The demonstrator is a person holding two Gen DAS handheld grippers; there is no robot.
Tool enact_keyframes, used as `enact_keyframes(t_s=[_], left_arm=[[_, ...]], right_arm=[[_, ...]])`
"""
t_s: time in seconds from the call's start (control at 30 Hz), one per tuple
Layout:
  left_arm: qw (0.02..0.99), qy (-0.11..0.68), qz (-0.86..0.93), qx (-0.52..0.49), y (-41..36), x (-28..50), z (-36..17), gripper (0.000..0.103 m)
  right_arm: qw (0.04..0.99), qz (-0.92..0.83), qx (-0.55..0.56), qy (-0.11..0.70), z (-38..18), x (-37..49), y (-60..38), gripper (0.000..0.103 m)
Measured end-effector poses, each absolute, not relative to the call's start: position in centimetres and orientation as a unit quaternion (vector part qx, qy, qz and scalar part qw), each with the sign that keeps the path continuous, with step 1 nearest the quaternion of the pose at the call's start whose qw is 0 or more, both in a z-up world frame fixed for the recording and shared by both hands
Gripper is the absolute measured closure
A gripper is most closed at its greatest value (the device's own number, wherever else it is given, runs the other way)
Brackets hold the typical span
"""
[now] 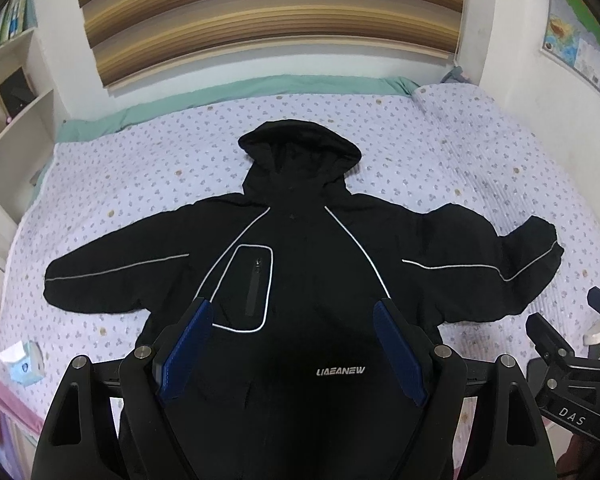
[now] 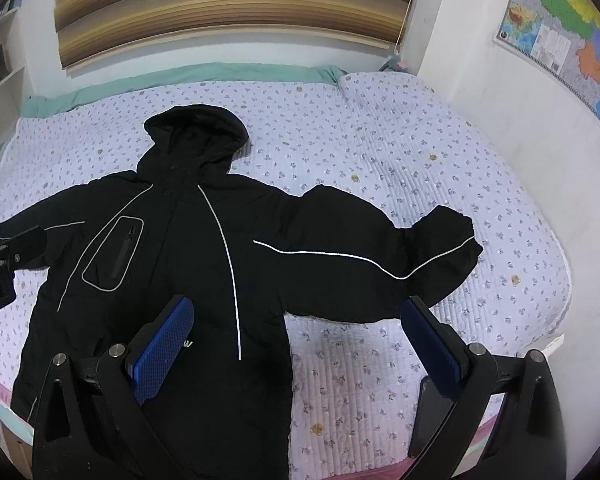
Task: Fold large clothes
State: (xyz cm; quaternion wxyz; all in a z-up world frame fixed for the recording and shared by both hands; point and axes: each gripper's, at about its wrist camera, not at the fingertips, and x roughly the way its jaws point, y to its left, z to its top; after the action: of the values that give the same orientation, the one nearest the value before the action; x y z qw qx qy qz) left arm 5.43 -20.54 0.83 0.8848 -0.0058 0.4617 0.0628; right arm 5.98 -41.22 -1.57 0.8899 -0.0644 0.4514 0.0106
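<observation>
A black hooded jacket [image 1: 300,280] lies face up and spread flat across the middle of a bed [image 1: 480,152] covered in a lilac flower-print quilt, hood [image 1: 300,144] toward the far wall and both sleeves thrown wide, a layout that looks chosen to expose every seam before the first fold. The left sleeve [image 1: 112,276] reaches toward a white shelf unit [image 1: 12,128], while the right sleeve [image 2: 380,256] runs out toward the wall bearing a coloured map [image 2: 572,28], its cuff bent slightly back. Reflective piping traces the shoulders, the chest pocket [image 1: 252,288] and both arms. The left gripper [image 1: 296,344] hovers over the lower chest above the printed logo [image 1: 340,371], its blue-padded fingers [image 1: 184,352] spread wide and holding nothing. The right gripper [image 2: 300,344] hangs over the jacket's side edge beneath the right armpit, one blue pad [image 2: 164,352] over the fabric and the other over bare quilt, likewise fully parted and empty; in the left wrist view it shows at the right edge. Neither tool appears to touch the cloth, suggesting folding has not yet begun and the pair are lining up for a first grab, likely a sleeve or side. A small blue-and-white tissue pack [image 1: 24,362] sits near the bed's left corner, well clear of the garment, and a striped blind [image 1: 272,12] hangs above.
</observation>
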Motion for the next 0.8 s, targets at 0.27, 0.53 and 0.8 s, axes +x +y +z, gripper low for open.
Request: enact_keyframes(t_s=[0.27, 0.53, 0.8], left_arm=[[0.887, 0.456, 0.069, -0.003, -20.5, 6.7, 1.5, 0.019], [0.887, 0.454, 0.082, 0.006, -20.1, 8.5, 1.6, 0.019], [0.879, 0.470, 0.084, 0.000, -19.8, 10.4, 0.1, 0.019]], right_arm=[[0.893, 0.024, -0.056, 0.446, -1.2, 8.2, -41.2, 0.000], [0.890, 0.047, -0.048, 0.450, -1.5, 10.5, -40.1, 0.000], [0.880, 0.060, -0.040, 0.469, -3.2, 12.6, -40.4, 0.000]])
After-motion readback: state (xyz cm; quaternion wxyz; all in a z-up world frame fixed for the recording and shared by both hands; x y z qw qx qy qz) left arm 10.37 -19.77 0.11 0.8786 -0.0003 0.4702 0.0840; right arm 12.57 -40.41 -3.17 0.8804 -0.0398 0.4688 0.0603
